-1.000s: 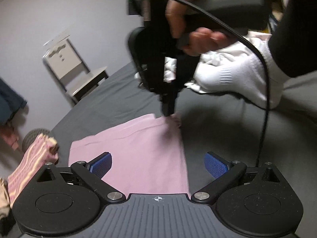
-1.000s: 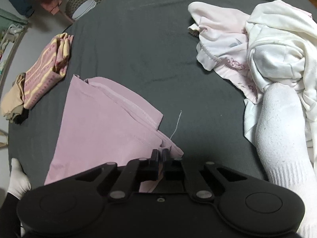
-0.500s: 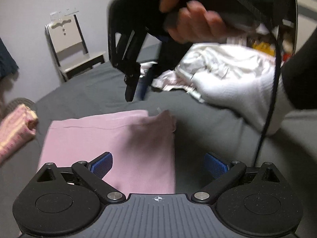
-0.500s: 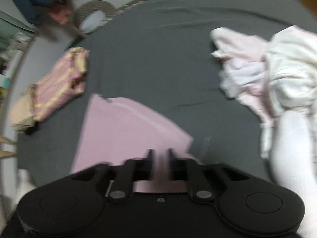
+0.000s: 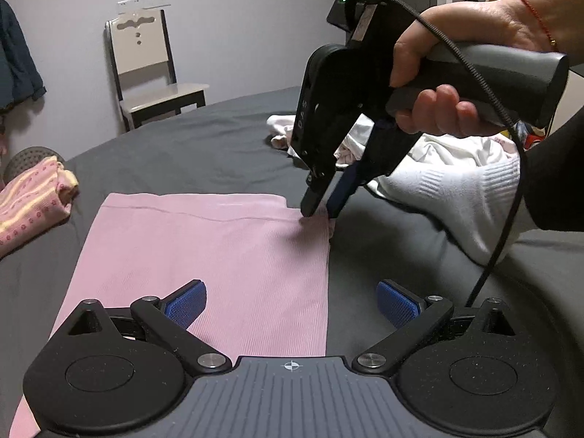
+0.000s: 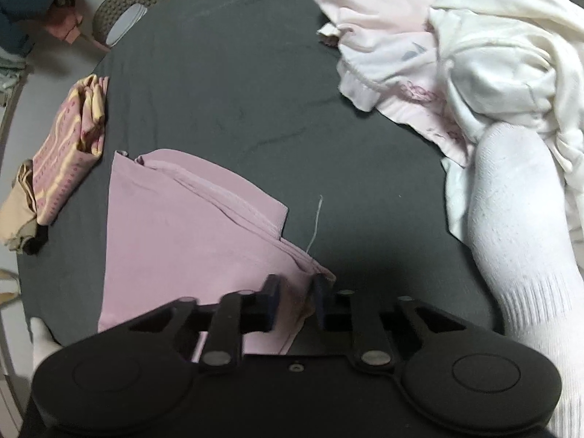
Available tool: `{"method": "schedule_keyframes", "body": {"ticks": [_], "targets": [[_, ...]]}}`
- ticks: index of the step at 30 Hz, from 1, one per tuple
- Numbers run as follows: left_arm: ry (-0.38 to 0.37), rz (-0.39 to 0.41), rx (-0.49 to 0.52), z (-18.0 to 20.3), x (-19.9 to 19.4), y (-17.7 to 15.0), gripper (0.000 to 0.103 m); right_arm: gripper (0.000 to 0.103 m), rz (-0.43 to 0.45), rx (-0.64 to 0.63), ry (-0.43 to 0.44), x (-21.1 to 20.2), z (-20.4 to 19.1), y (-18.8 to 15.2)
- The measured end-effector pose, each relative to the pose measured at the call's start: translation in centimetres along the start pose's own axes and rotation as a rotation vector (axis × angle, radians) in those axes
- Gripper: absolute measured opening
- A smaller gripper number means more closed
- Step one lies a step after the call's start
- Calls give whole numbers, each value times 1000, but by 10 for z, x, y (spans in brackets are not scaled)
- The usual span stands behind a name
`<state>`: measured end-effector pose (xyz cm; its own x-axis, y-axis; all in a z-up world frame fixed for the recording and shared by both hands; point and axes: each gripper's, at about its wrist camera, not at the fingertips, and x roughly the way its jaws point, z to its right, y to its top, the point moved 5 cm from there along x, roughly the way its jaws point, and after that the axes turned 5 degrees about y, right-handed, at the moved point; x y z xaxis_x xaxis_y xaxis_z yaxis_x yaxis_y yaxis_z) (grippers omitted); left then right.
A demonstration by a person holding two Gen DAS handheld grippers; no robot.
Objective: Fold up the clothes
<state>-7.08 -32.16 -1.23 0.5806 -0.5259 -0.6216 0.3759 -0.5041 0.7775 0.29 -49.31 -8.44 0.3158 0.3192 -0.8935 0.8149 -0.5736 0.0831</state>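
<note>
Left wrist view: left gripper (image 5: 290, 301), jaws spread wide, empty, above pink garment (image 5: 204, 255) lying flat on grey bed (image 5: 204, 153).
Right wrist view: right gripper (image 6: 296, 294), jaws parted astride garment's near corner; white laundry heap (image 6: 474, 47) well apart.

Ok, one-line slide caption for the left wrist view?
Right tongs slightly open at the pink garment's far corner; left tongs open above its near edge.

open grey sheet (image 6: 237, 84) past pink garment (image 6: 175, 233), white laundry pile (image 6: 485, 54) blocks right, striped folded stack (image 6: 69, 142) left edge
</note>
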Motion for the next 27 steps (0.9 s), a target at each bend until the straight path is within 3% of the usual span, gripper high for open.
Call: {"method": "schedule_keyframes", "body": {"ticks": [2, 7, 12, 16, 19, 21, 22, 23, 26, 27], "targets": [[7, 6, 0, 0, -2, -2, 100, 7, 1, -10, -10, 0, -6, 0], [15, 47, 26, -2, -10, -5, 100, 6, 4, -64, 76, 7, -44, 6], [-9, 92, -12, -11, -17, -4, 100, 6, 8, -117, 162, 14, -83, 11], [-42, 151, -97, -23, -28, -4, 100, 6, 13, -161, 227, 17, -112, 15], [-82, 149, -169, -31, -28, -5, 100, 7, 47, -213, 224, 6, -117, 14], [-111, 125, -205, -32, -24, -5, 100, 16, 70, -247, 222, -2, -121, 13], [-124, 114, -219, -32, -22, -6, 100, 31, 82, -264, 221, -6, -123, 12], [-134, 104, -222, -30, -19, -6, 100, 38, 93, -281, 220, -10, -124, 12], [-134, 80, -160, -17, -11, -6, 100, 41, 135, -330, 208, -24, -126, 11], [-121, 74, -126, -12, -8, -5, 100, 41, 176, -334, 164, -35, -112, 16]]}}
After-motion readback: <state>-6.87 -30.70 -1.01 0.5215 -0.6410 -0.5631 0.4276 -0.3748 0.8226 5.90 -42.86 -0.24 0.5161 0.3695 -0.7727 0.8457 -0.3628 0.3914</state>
